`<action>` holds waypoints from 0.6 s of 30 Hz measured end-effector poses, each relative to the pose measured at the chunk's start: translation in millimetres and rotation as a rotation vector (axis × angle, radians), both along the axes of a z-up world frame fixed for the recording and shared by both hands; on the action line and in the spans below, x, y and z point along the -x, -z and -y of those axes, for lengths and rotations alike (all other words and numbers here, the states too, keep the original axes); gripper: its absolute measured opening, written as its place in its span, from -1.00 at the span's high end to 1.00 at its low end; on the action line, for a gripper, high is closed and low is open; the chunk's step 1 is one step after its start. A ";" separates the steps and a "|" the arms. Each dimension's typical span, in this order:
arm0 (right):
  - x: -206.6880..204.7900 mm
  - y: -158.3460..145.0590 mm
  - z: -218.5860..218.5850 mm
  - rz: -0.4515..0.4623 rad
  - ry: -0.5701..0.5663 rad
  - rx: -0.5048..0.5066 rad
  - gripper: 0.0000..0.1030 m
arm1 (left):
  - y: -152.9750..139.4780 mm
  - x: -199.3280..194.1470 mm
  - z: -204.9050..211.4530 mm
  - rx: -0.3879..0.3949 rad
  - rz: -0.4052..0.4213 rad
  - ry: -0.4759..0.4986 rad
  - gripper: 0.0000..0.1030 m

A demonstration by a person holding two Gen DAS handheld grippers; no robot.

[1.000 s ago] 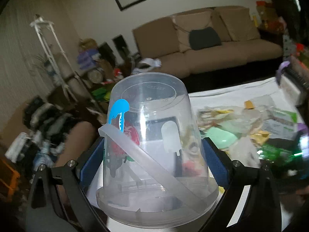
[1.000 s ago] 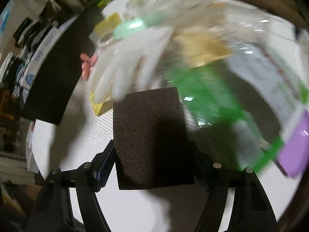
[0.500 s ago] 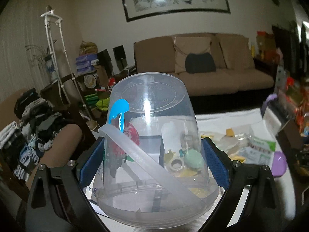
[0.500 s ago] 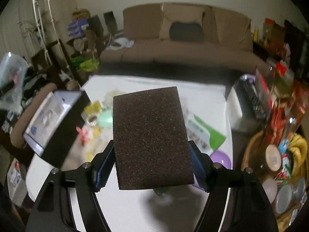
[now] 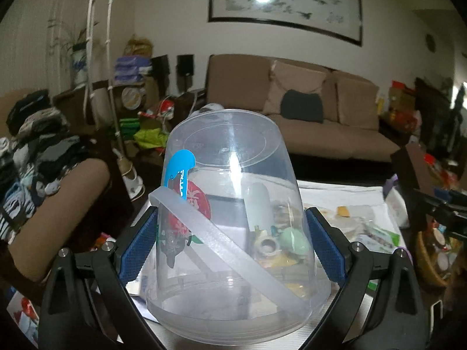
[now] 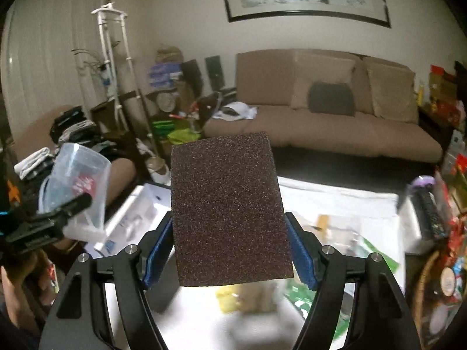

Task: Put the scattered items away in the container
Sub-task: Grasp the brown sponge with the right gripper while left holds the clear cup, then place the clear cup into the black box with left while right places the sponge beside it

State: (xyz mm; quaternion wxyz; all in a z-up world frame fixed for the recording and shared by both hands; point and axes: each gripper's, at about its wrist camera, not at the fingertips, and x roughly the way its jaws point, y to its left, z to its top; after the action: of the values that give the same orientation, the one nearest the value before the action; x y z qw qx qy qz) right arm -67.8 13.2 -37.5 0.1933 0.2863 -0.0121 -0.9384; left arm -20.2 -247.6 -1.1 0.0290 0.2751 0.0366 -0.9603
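My left gripper (image 5: 233,233) is shut on a clear plastic bucket (image 5: 230,204) with a white handle and a blue and red label; its bottom faces away from me. My right gripper (image 6: 229,245) is shut on a dark brown sponge block (image 6: 227,207), held high above the white table (image 6: 344,201). In the right wrist view the bucket (image 6: 77,186) and the left gripper (image 6: 49,218) appear at the far left. The sponge (image 5: 408,186) and right gripper show at the right edge of the left wrist view. Scattered items lie on the table: a mint green thing (image 5: 293,239), a tape roll (image 5: 267,246), packets (image 6: 376,253).
A brown sofa (image 6: 321,116) stands behind the table. A white box (image 6: 134,218) lies on the table's left side. A basket with small goods (image 6: 437,285) and a purple-handled item (image 6: 423,186) sit at the right. Piled clothes (image 5: 32,145) cover a chair on the left.
Both grippers rose from the table with their loads. The right wrist view swung from the blurred table clutter up to the room; the bucket rolled toward upright in the left wrist view.
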 end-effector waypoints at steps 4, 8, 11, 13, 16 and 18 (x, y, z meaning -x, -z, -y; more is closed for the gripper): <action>18.5 6.7 40.3 0.019 -0.064 0.033 -0.44 | 9.6 6.3 35.7 -0.018 0.022 -0.009 -0.87; 34.6 19.2 86.7 0.043 -0.116 0.006 -0.44 | 22.2 13.0 64.4 -0.082 0.034 -0.030 -0.87; 46.6 36.1 113.5 0.079 -0.151 -0.007 -0.44 | 47.7 31.2 93.9 -0.335 0.059 0.108 -0.87; 51.4 49.9 124.4 0.102 -0.163 -0.032 -0.44 | 72.9 46.2 108.5 -0.470 0.102 0.150 -0.87; 57.0 69.9 126.1 0.133 -0.162 -0.055 -0.44 | 103.8 68.1 109.3 -0.462 0.198 0.130 -0.87; 62.8 86.0 125.2 0.165 -0.166 -0.056 -0.44 | 121.5 82.9 103.6 -0.412 0.260 0.133 -0.87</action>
State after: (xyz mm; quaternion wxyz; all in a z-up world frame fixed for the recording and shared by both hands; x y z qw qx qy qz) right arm -130.6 -112.1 -123.5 0.2607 0.3679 0.0221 -0.8923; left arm -103.2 -351.2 -122.6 -0.0866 0.3984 0.2094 -0.8888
